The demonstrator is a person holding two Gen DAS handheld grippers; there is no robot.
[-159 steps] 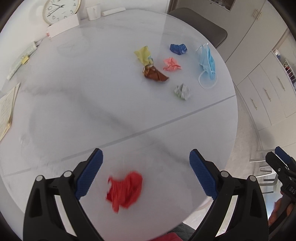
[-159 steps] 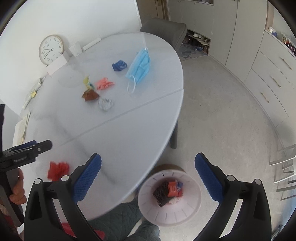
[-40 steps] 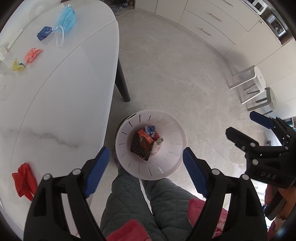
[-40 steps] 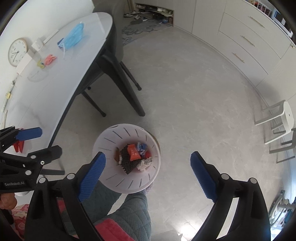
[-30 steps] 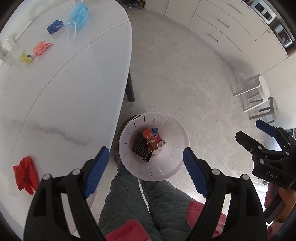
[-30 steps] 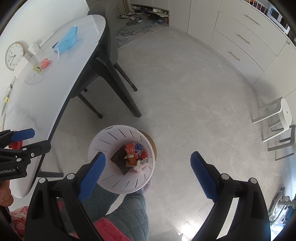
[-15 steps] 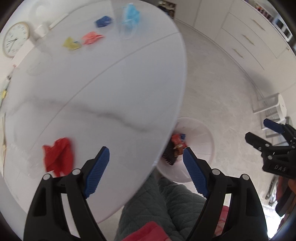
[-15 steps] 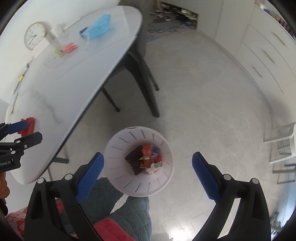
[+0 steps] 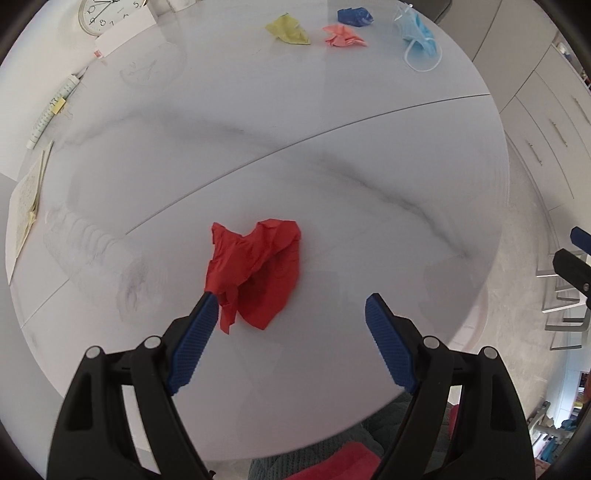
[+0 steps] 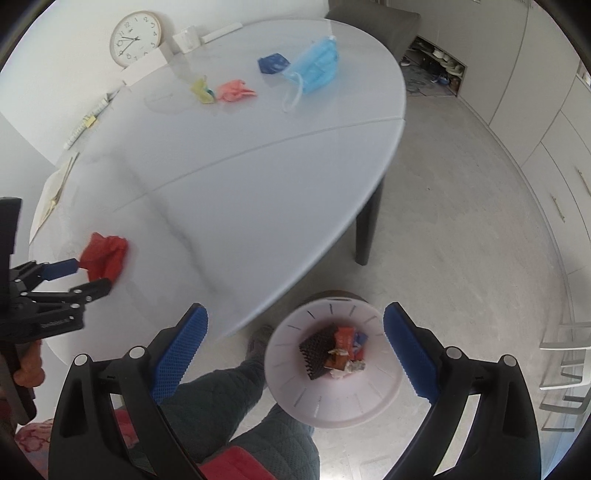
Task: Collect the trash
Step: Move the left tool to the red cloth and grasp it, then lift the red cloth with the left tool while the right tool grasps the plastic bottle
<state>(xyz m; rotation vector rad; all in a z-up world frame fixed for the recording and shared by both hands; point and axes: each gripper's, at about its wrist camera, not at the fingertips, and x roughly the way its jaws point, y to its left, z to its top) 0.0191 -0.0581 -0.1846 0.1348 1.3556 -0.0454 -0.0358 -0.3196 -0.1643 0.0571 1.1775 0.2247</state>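
Observation:
A crumpled red paper (image 9: 255, 269) lies on the white marble table (image 9: 332, 192) near its front edge. My left gripper (image 9: 288, 299) hangs open just above it, its left fingertip at the paper's lower left edge; the paper sits just beyond the wide gap between the pads. In the right wrist view the same red paper (image 10: 105, 254) and the left gripper (image 10: 86, 275) show at the left. My right gripper (image 10: 295, 314) is open and empty over the white trash bin (image 10: 334, 400), which holds several wrappers. Yellow (image 9: 288, 31), pink (image 9: 343, 37) and dark blue (image 9: 354, 15) scraps and a blue face mask (image 9: 417, 33) lie at the table's far side.
A clock (image 10: 136, 37) and a white box stand at the back of the table; papers (image 9: 27, 206) lie at its left edge. A person's legs in green quilted trousers (image 10: 236, 402) are beside the bin. White stools (image 10: 561, 369) stand at the right, cabinets (image 10: 535, 110) along the wall.
My left gripper has swung from over the bin to over the table, so the red paper now lies right before its jaws. The right gripper has turned toward the table, still above the bin.

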